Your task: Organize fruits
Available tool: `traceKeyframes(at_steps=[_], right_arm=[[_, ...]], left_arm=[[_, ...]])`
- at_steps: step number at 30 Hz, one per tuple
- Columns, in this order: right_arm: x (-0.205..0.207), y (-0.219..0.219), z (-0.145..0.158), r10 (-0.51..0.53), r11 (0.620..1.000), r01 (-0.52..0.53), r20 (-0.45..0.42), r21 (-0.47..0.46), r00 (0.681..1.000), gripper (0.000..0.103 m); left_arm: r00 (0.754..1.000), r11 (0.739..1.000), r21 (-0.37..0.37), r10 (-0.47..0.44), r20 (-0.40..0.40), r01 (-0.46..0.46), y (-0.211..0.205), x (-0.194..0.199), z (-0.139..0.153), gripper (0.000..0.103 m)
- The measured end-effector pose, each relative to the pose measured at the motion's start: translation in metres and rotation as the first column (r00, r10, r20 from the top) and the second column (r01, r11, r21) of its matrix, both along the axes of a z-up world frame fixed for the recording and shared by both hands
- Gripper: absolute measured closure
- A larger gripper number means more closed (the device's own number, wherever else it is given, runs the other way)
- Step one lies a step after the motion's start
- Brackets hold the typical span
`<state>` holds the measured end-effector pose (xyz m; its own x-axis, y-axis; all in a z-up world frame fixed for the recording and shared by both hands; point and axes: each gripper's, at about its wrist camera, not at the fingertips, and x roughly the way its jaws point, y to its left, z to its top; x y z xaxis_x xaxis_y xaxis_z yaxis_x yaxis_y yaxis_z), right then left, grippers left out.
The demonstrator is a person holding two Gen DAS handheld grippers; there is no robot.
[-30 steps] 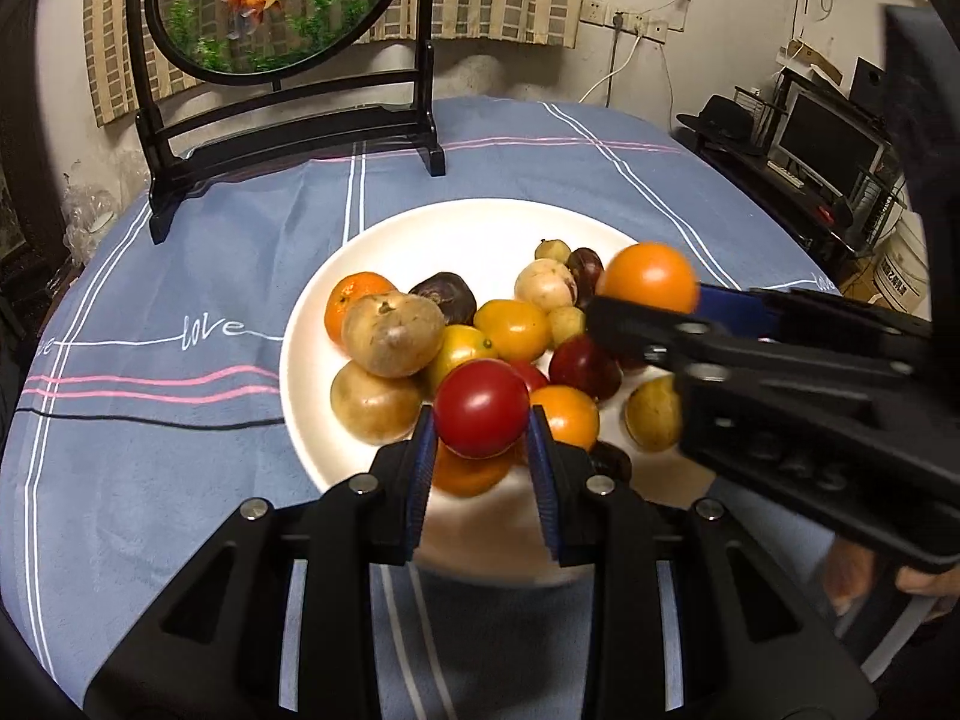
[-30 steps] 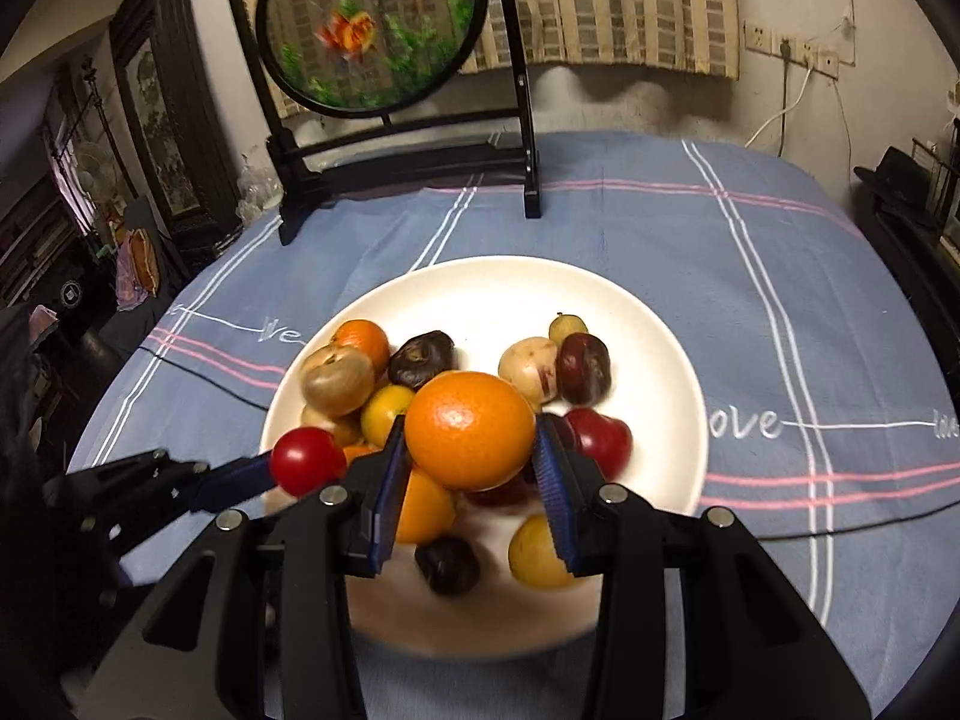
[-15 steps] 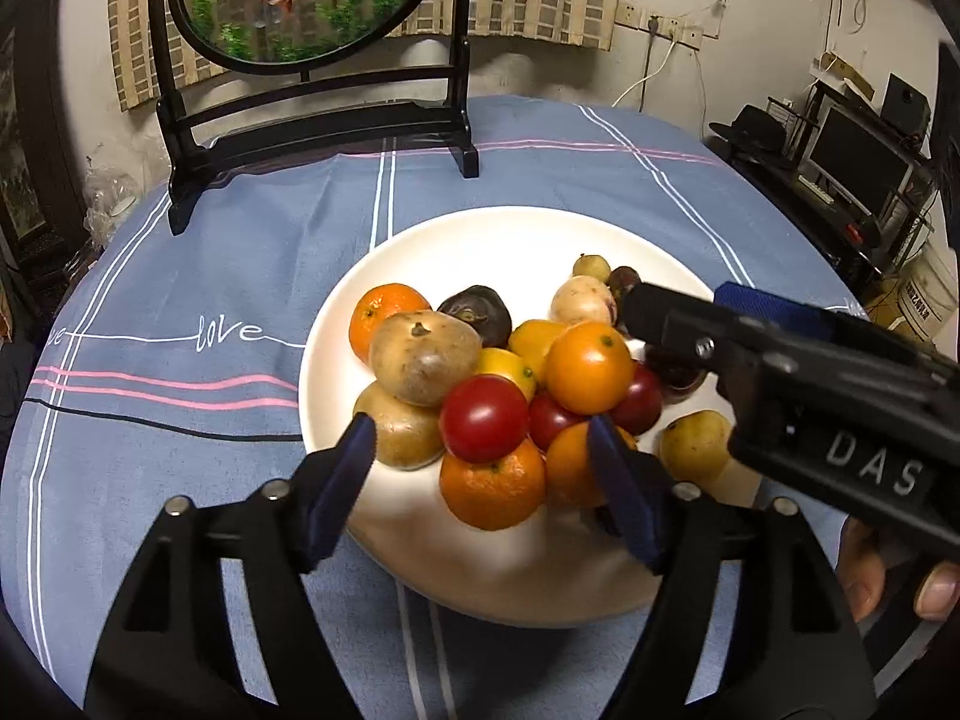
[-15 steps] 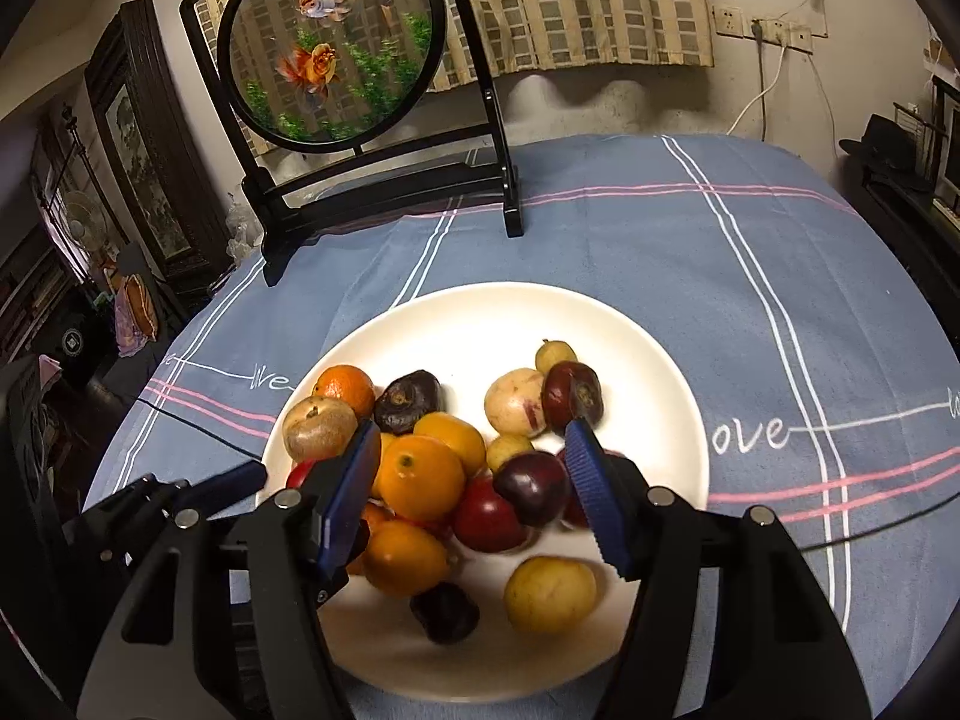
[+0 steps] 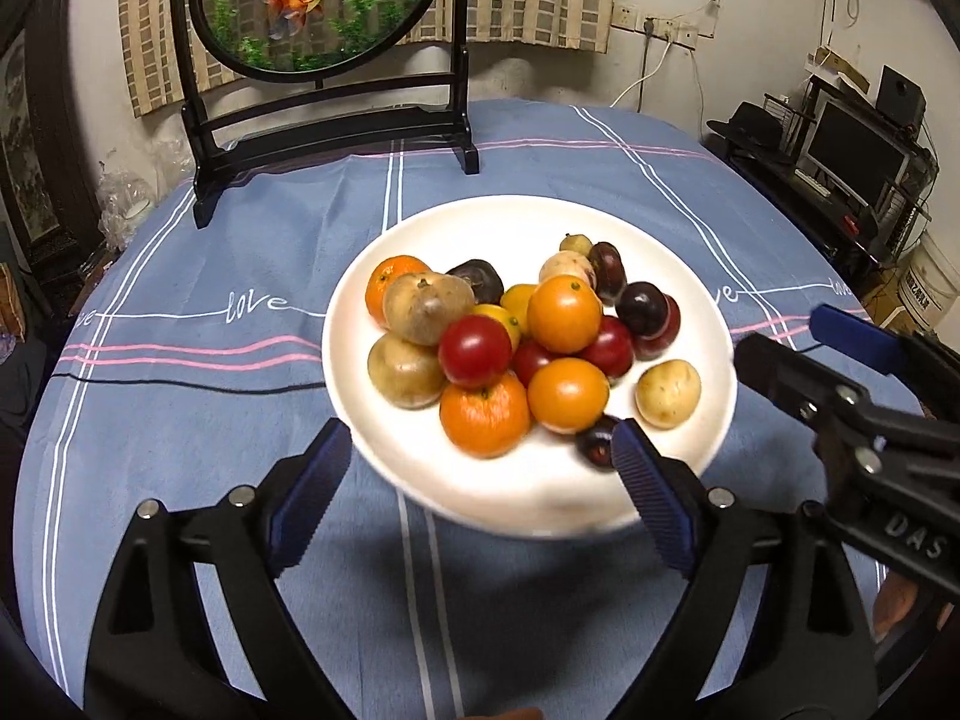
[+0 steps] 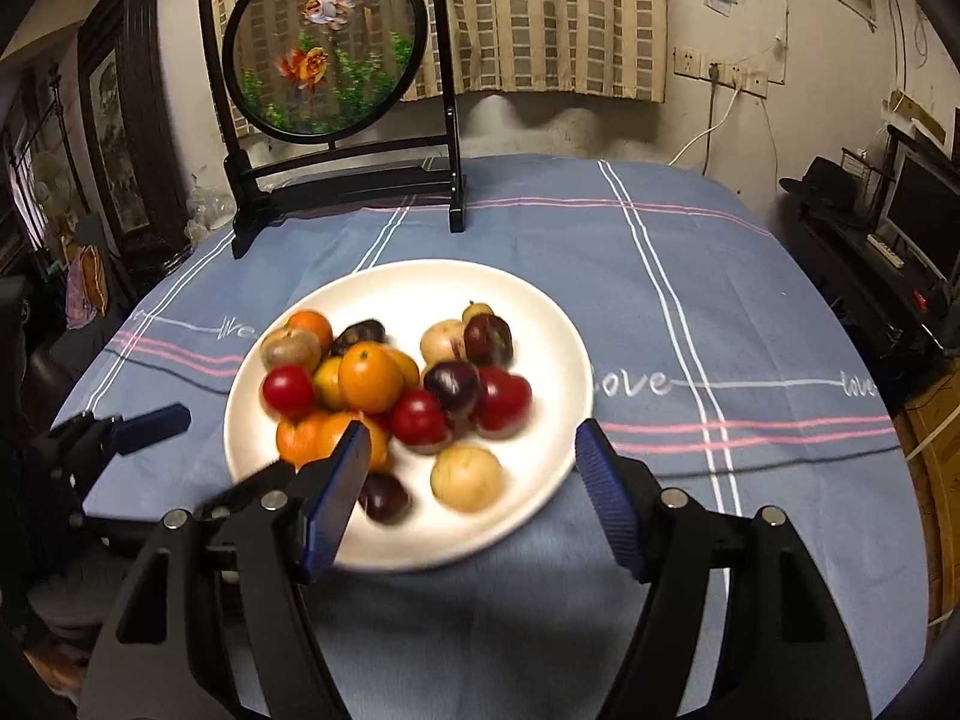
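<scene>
The round surface (image 5: 198, 420) is covered by a blue cloth, and bare cloth is seen all around the white plate (image 5: 384, 456). A framed goldfish screen (image 5: 324, 60) is stood near the far edge. The fruits (image 5: 522, 336) are piled on the plate, well inside its rim. The left gripper (image 5: 480, 480) is held released at the plate's near rim, nothing between its jaws, which have just been opening. The right gripper (image 6: 474, 480) is likewise released, just opened and empty
</scene>
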<state>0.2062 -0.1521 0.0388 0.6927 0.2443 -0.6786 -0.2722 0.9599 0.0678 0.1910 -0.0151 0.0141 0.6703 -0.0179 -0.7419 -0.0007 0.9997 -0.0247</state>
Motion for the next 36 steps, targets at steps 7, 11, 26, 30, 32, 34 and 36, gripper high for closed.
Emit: traceKeyframes(at_steps=[7, 11, 26, 30, 32, 34, 36], right_arm=[[-0.028, -0.019, -0.008, -0.039, 0.999, 0.039, -0.008, 0.002, 0.999, 0.032], [-0.039, -0.026, -0.018, -0.059, 0.998, 0.059, -0.04, -0.008, 0.997, 0.032], [-0.07, -0.024, -0.033, -0.066, 0.996, 0.063, -0.048, -0.056, 0.997, 0.016], [-0.074, -0.023, -0.03, -0.063, 0.997, 0.062, -0.019, -0.054, 0.998, 0.008], [-0.074, -0.022, -0.03, -0.059, 0.997, 0.058, -0.02, -0.054, 0.998, 0.008], [-0.074, -0.021, -0.03, -0.057, 0.997, 0.056, -0.021, -0.057, 0.998, 0.008], [-0.073, -0.02, -0.032, -0.057, 0.997, 0.056, -0.025, -0.061, 0.998, 0.008]], left_arm=[[1.0, 1.0, -0.001, 0.011, -0.003, -0.011, -0.001, -0.033, -0.001, 0.009], [1.0, 1.0, -0.008, 0.023, -0.004, -0.023, 0.001, -0.05, -0.002, 0.009], [0.999, 0.999, 0.008, 0.047, -0.002, -0.047, 0.006, -0.084, 0.0, 0.008], [0.999, 0.999, 0.006, 0.051, 0.002, -0.051, 0.007, -0.086, 0.0, 0.006], [0.999, 0.999, 0.007, 0.05, 0.002, -0.05, 0.007, -0.087, 0.001, 0.006], [0.999, 0.999, 0.006, 0.05, 0.004, -0.05, 0.007, -0.087, 0.001, 0.006], [0.999, 0.999, 0.007, 0.051, 0.005, -0.051, 0.007, -0.088, 0.001, 0.006]])
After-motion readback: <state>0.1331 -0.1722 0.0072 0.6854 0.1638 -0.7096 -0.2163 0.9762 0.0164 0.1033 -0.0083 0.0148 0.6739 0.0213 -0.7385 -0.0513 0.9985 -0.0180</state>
